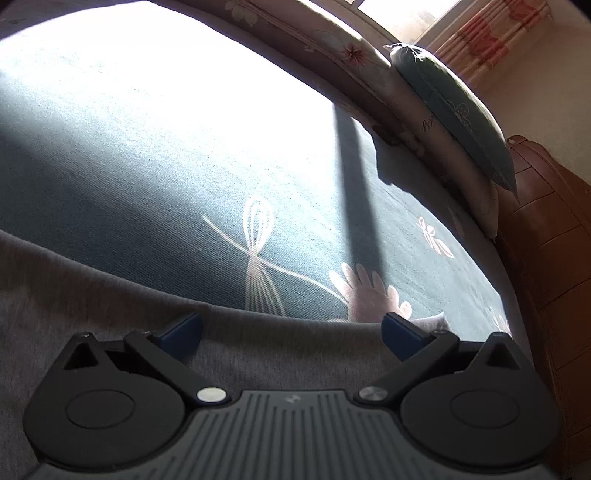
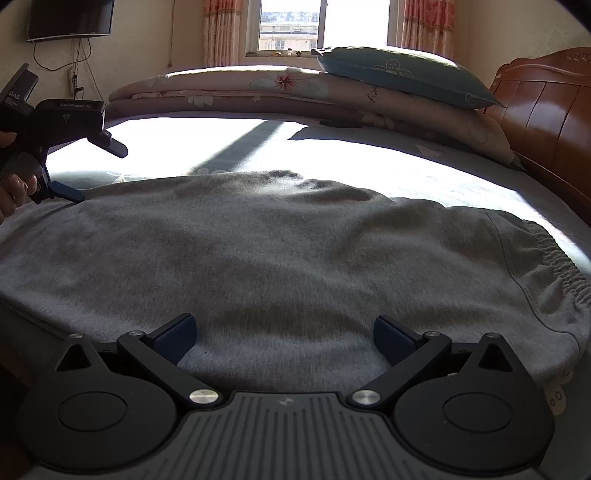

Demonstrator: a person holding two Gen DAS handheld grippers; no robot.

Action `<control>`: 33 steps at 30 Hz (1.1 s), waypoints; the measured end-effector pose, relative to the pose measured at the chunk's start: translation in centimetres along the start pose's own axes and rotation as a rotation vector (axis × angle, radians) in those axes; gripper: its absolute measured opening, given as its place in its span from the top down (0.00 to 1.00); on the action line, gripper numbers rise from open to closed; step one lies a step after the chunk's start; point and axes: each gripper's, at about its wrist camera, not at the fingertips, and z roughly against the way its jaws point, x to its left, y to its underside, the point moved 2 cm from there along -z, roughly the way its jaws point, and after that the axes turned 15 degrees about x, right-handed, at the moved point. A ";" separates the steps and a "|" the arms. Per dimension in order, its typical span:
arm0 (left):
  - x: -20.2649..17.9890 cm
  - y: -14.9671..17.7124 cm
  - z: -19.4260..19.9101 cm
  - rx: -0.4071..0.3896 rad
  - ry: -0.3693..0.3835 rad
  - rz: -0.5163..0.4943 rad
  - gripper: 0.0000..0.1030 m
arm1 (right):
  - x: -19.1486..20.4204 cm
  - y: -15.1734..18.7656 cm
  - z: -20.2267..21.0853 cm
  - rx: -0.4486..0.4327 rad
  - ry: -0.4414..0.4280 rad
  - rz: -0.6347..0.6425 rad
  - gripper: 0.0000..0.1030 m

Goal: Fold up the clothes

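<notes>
From my left wrist camera: my left gripper (image 1: 291, 334) hangs low over the grey knitted garment (image 1: 110, 306), its blue-padded fingers (image 1: 183, 330) spread wide with nothing between them. The garment's far edge curves across the view just beyond the fingertips, lying on the dark teal bed sheet with pale embroidered flowers (image 1: 221, 177), half of it washed out by sunlight. A folded floral quilt (image 1: 332, 44) lies along the bed's far side, a teal cushion (image 1: 454, 110) on top, beside the reddish wooden headboard (image 1: 546, 240).

From my right wrist camera: my right gripper (image 2: 284, 338) is likewise spread, empty, poised over the near edge of the same garment (image 2: 277, 240), which lies flat across the bed with an elasticated, gathered band (image 2: 561, 266) at the right. At far left the other gripper (image 2: 68, 194) appears, held by a hand (image 2: 14, 184), one blue tip touching the garment's far left edge. Behind stand the quilt (image 2: 258, 88), cushion (image 2: 399, 70), headboard (image 2: 546, 107), a sunlit window (image 2: 321, 26) with pink patterned curtains (image 2: 428, 26), and a wall-mounted dark screen (image 2: 70, 18).
</notes>
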 end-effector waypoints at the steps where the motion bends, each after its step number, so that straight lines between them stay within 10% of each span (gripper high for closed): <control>1: -0.1 -0.1 0.9 -0.003 -0.014 -0.017 0.01 | 0.0 -0.1 0.0 0.002 0.002 -0.003 0.00; 9: 4.4 0.6 8.6 -0.059 -0.080 0.001 0.01 | 0.0 -0.1 0.1 0.016 -0.003 -0.005 0.00; 14: 10.1 1.9 7.2 -0.021 -0.094 0.180 0.01 | -0.1 -0.2 0.2 0.018 -0.007 -0.012 0.00; 33: 13.9 1.2 10.3 -0.120 -0.056 0.287 0.01 | 0.1 -0.2 0.0 0.022 0.010 -0.003 0.00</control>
